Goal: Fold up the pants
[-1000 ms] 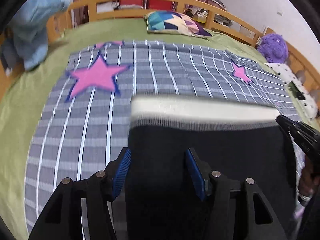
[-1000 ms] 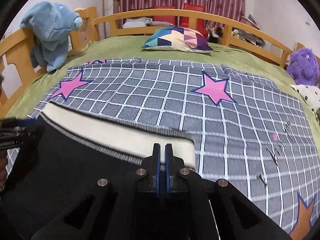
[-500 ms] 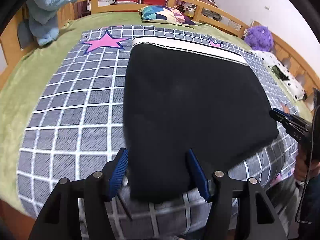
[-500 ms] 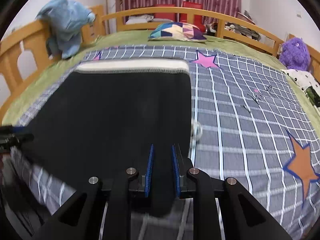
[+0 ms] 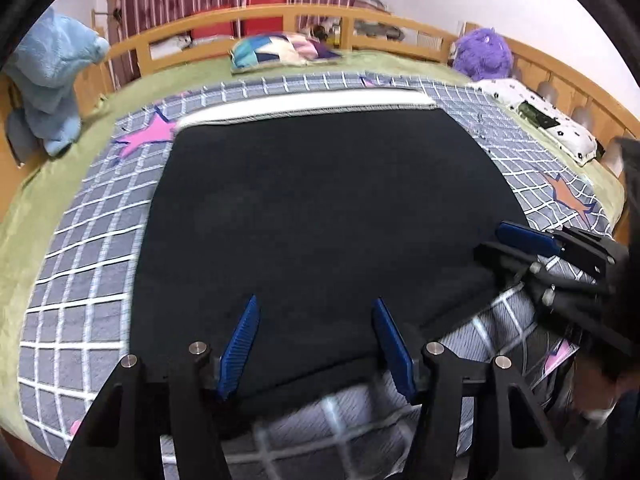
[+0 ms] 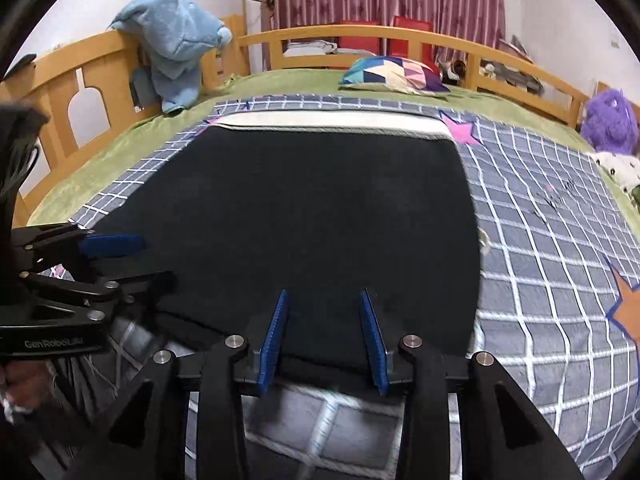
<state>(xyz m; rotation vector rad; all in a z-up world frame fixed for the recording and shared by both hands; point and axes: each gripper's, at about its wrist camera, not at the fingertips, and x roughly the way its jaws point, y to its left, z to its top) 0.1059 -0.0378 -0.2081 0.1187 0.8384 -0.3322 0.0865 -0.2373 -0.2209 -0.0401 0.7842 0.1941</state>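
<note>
Right wrist view | my right gripper (image 6: 323, 334) was opening, my left gripper (image 5: 315, 340) gaped, both empty | pants (image 6: 304, 220) limp, soft; near hem between my jaws looked best to pinch.

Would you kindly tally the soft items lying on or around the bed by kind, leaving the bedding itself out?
Black pants: 1
Plush toys: 2 (blue plush, purple plush)
Pillows: 2 (patchwork pillow, dotted white pillow)
Total: 5

a second ago only a strip of the black pants (image 5: 320, 216) showed near the white waistband; now they lie spread over the bed, and the right gripper (image 6: 324, 332), then pinched shut, is opening its jaws.
</note>
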